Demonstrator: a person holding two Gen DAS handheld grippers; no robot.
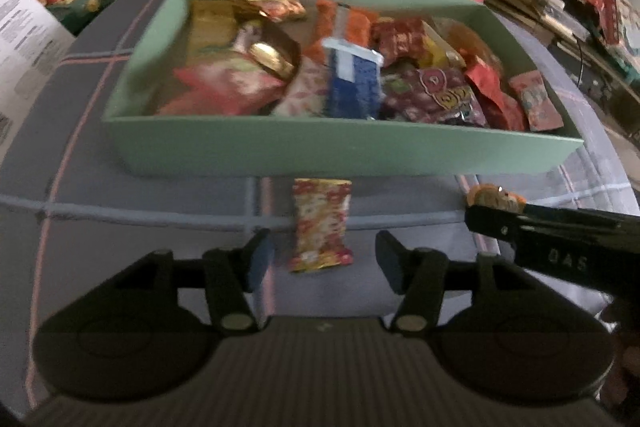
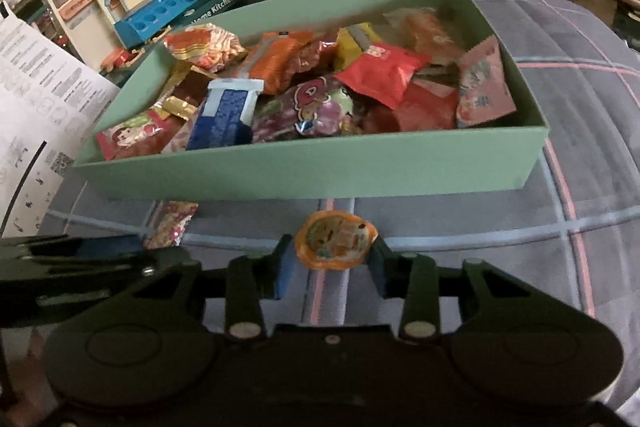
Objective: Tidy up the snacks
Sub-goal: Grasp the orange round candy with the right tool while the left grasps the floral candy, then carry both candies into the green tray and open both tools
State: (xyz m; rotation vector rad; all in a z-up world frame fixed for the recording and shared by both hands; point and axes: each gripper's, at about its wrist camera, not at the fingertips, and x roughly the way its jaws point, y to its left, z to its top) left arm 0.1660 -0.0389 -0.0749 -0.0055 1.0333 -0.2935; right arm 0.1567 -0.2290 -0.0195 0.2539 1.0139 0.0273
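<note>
My right gripper is pinching the round orange snack; my left gripper sits part-open around the red-yellow packet, not squeezing it; green box just beyond.

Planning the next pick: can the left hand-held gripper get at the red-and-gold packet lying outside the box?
Probably yes: the packet lies flat on the cloth between the open left hand-held gripper fingers, nothing covering it.
</note>
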